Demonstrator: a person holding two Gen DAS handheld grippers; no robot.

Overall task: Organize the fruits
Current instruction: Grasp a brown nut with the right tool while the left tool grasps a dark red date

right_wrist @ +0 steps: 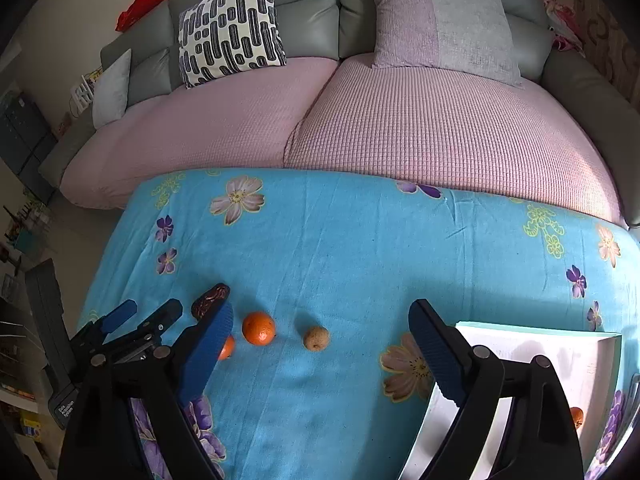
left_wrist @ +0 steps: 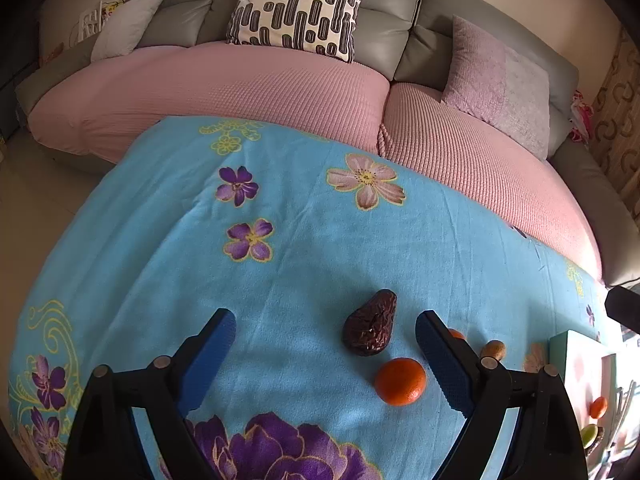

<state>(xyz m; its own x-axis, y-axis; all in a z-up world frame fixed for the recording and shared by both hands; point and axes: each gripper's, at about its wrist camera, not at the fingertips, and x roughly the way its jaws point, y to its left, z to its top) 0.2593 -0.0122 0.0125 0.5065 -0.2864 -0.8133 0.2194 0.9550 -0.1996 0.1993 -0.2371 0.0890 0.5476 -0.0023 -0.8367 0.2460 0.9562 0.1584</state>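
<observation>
Left claw (left_wrist: 324,356) wide, empty, low over worktop (left_wrist: 304,240). Orange (left_wrist: 400,381) nearest, 4 o'clock between fingers; avocado (left_wrist: 370,325) beyond, 1 o'clock. Right claw (right_wrist: 320,352) wide, empty. Advice: centre on orange, close gently; box (right_wrist: 560,356) right.

I am working in a home living room. A long grey sofa (left_wrist: 312,20) fills the background, its seats draped in pink waffle-textured covers (right_wrist: 440,128). Cushions lean on its backrest: a black-and-white patterned cushion (left_wrist: 300,8), a lilac and grey one (right_wrist: 440,20), and a pale one (left_wrist: 128,20) at the far end. Before the sofa stands a low table under a blue cloth printed with flowers (left_wrist: 280,220). A patterned curtain (left_wrist: 616,120) hangs at one side, and cluttered shelves (right_wrist: 24,380) show at the other.
</observation>
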